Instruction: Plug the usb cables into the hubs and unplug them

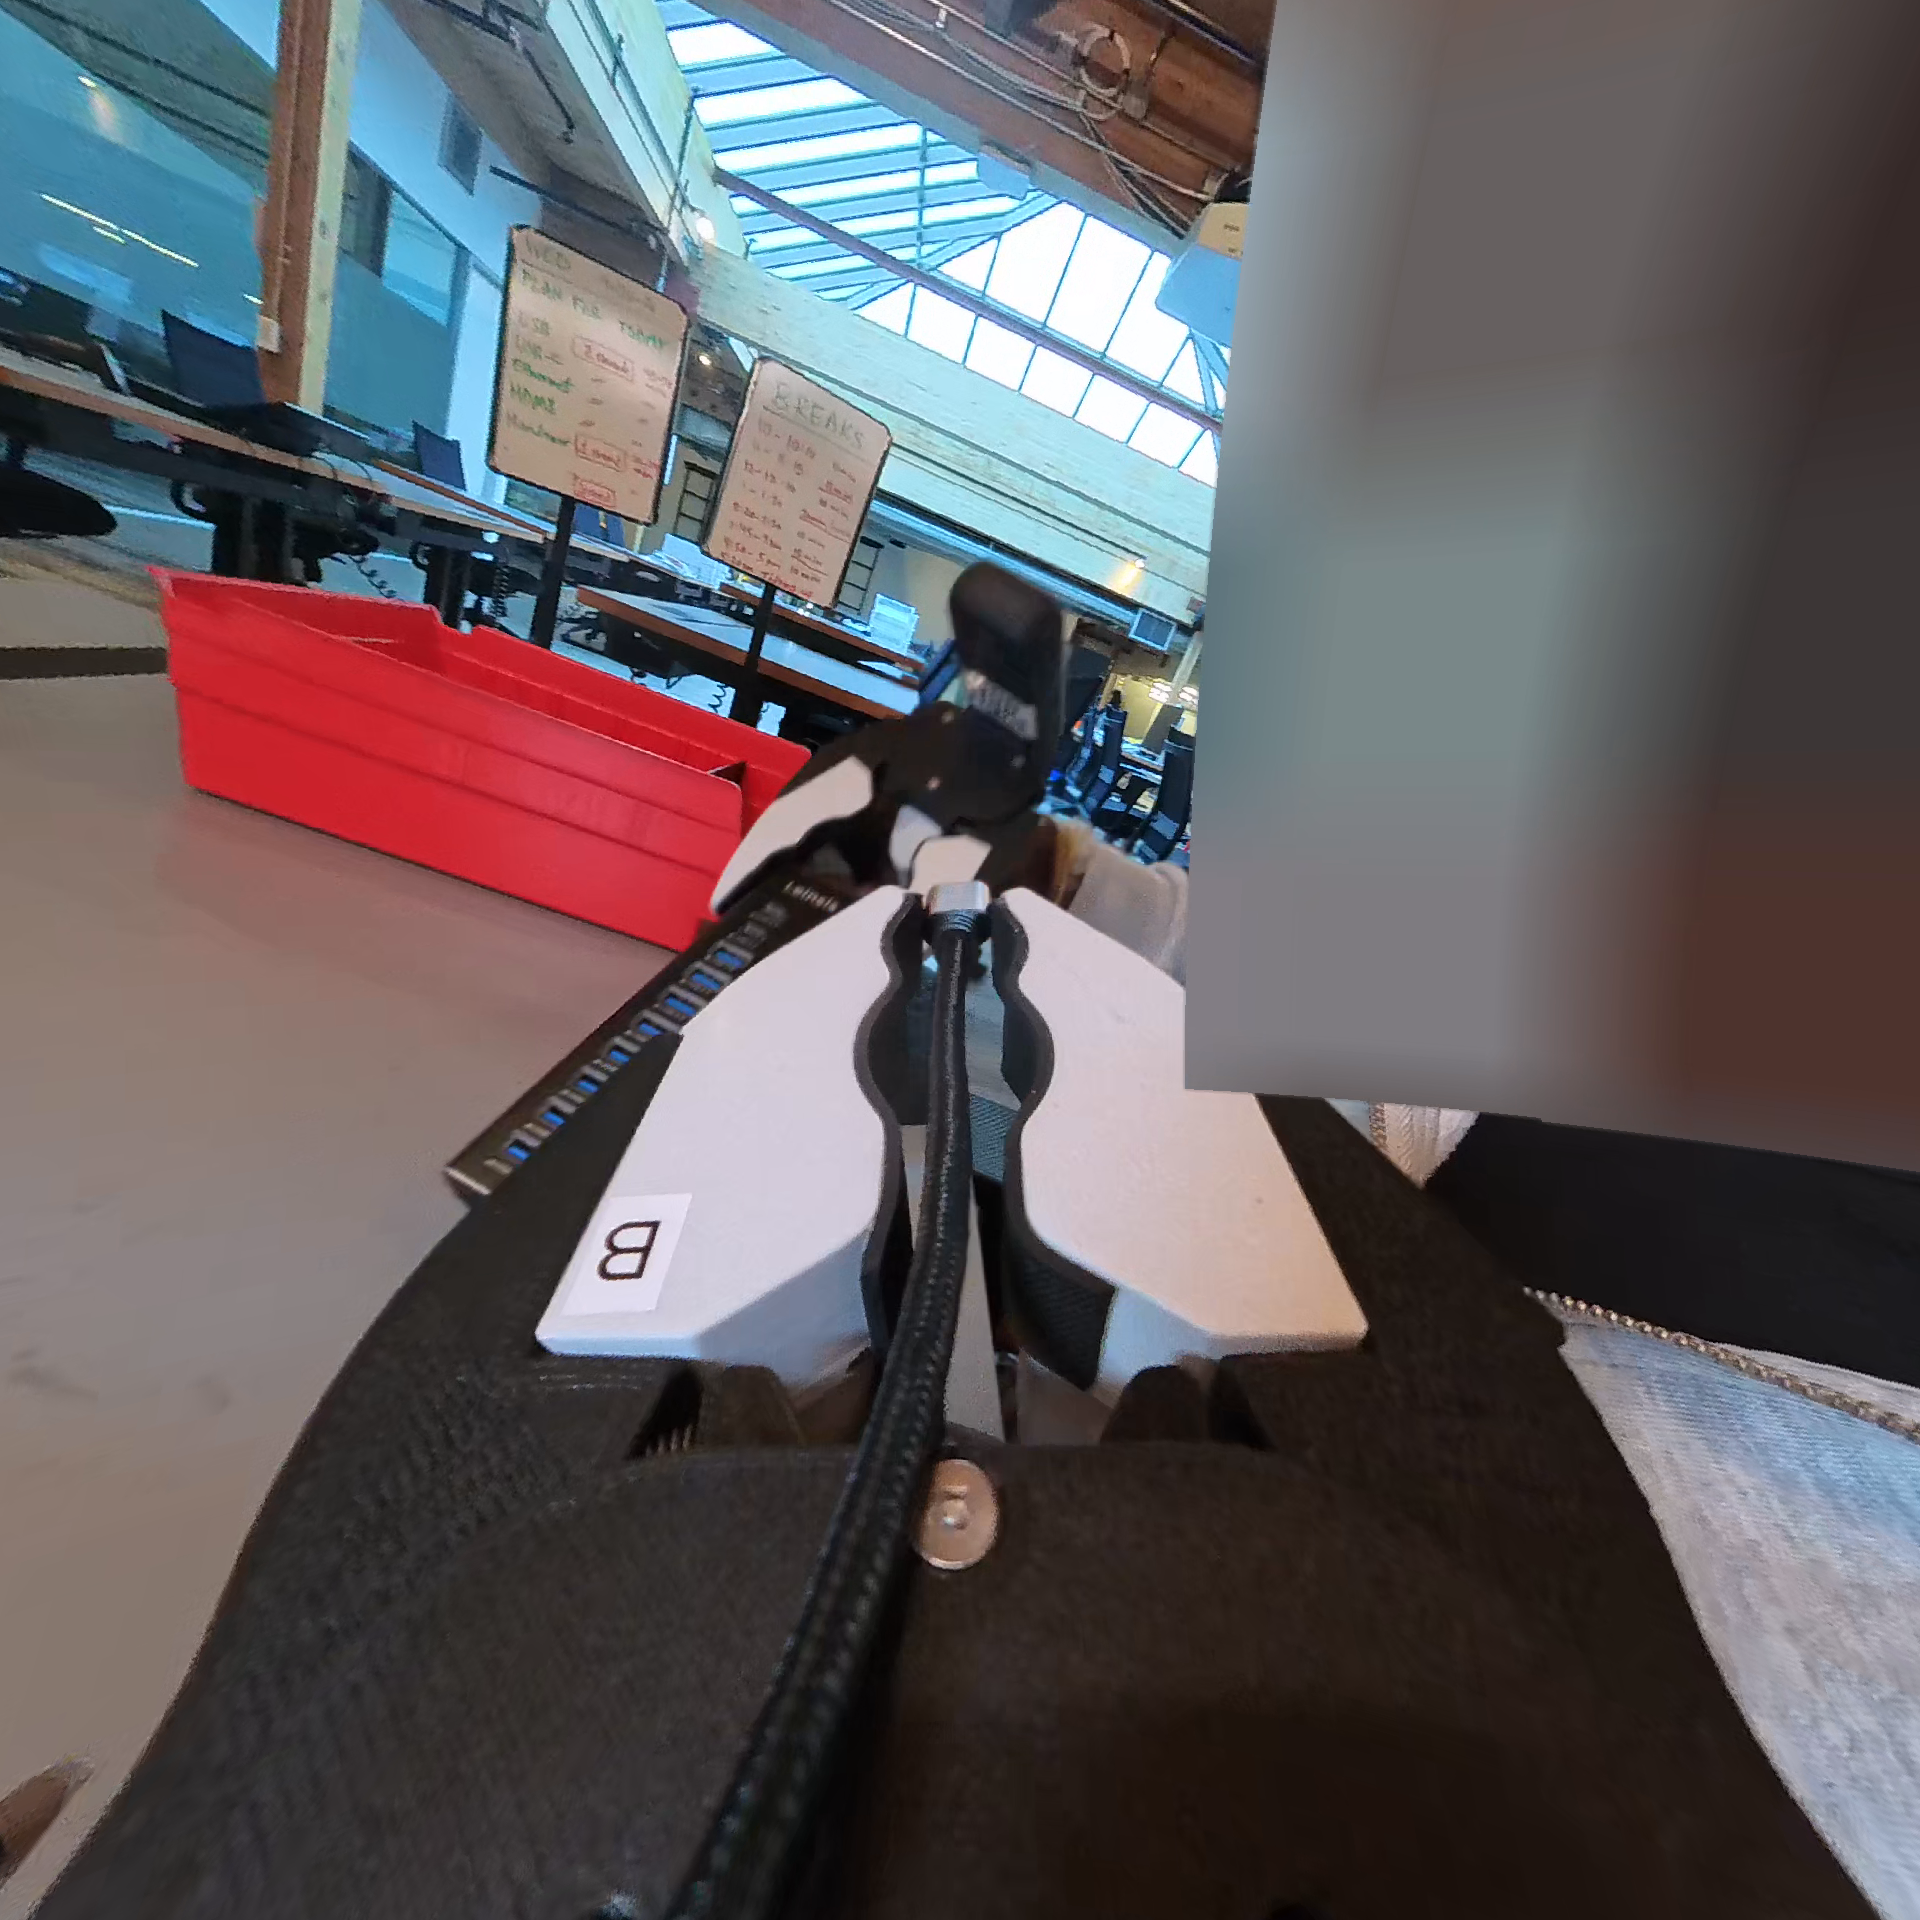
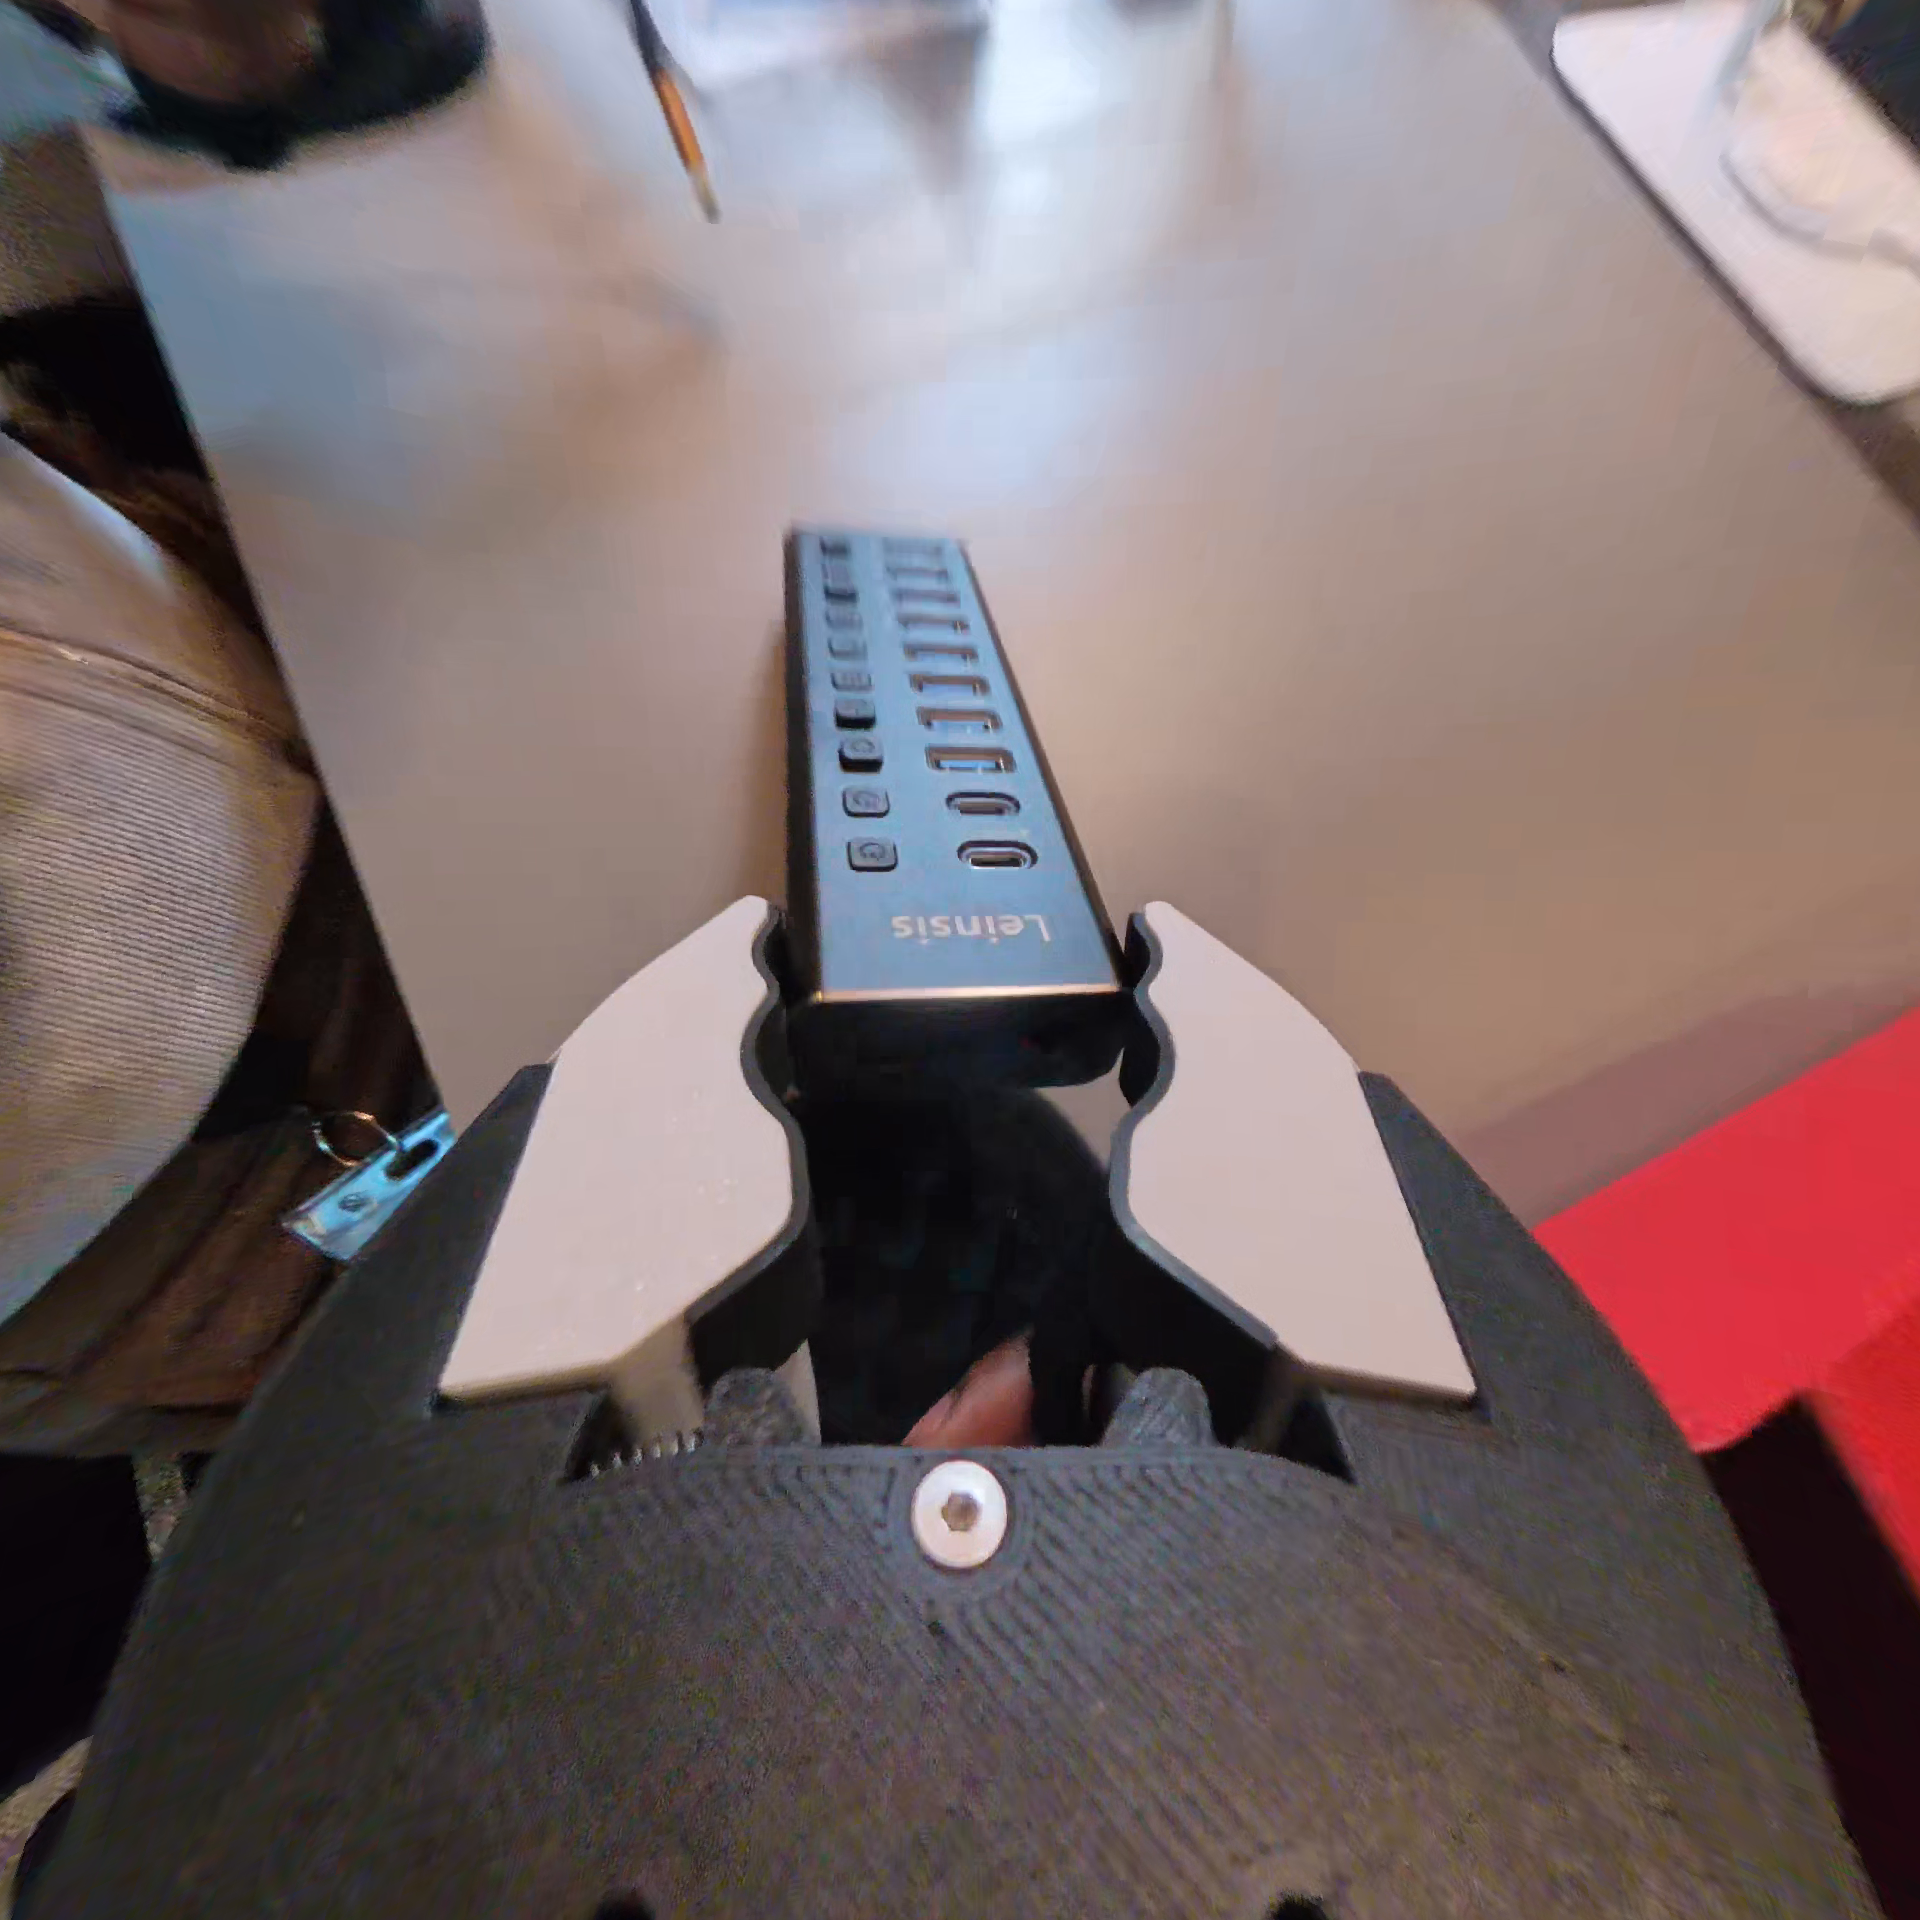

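A long black USB hub (image 2: 914, 748) lies on the grey table (image 2: 1351, 623), its row of ports facing up and all empty. My right gripper (image 2: 951, 935) is shut on the hub's near end, one finger on each side. My left gripper (image 1: 954, 906) is shut on a black braided USB cable (image 1: 935, 1195), whose silver plug (image 1: 954, 896) sticks out at the fingertips. In the left wrist view the hub (image 1: 665, 1023) runs along the table below and left of the plug, and the right gripper (image 1: 914, 821) shows at its far end. The plug is in no port.
A red plastic bin (image 1: 468, 748) stands on the table beside the hub and also shows in the right wrist view (image 2: 1745, 1247). A pale monitor base (image 2: 1766, 208) sits far right. A blurred thin cable end (image 2: 681, 125) hangs at the far left. A person's clothing lines the table edge (image 2: 125, 831). The left gripper's tips are roughly 20 cm from the right gripper's.
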